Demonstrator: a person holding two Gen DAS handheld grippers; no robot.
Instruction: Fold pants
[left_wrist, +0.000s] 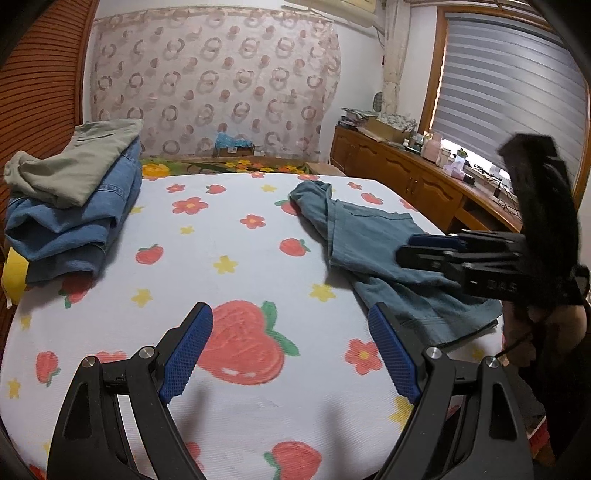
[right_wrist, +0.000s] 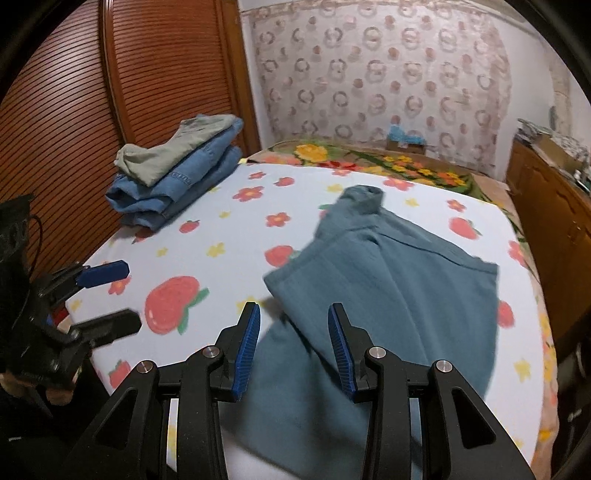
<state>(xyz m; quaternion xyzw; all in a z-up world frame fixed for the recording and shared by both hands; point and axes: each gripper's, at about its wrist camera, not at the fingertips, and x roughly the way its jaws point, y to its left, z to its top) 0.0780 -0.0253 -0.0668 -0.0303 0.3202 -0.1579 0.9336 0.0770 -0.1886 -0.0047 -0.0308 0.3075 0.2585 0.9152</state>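
A pair of teal pants (right_wrist: 388, 295) lies crumpled on the right half of the strawberry-print bed sheet (right_wrist: 221, 236), its waistband bunched at the far end. In the left wrist view the pants (left_wrist: 369, 236) are to the right. My right gripper (right_wrist: 294, 314) hovers over the near edge of the pants, jaws partly apart, with nothing between the blue pads. It also shows in the left wrist view as the right gripper (left_wrist: 410, 251) above the cloth. My left gripper (left_wrist: 290, 317) stands wide open over bare sheet, left of the pants and holding nothing. In the right wrist view the left gripper (right_wrist: 127, 295) is by the bed's left edge.
A stack of folded clothes (left_wrist: 74, 206), olive on top of denim, sits at the bed's far left corner. A louvred wooden door (right_wrist: 110, 92) rises behind it. A wooden cabinet (left_wrist: 406, 177) with clutter runs along the right side. A floral blanket (right_wrist: 388, 162) borders the far end.
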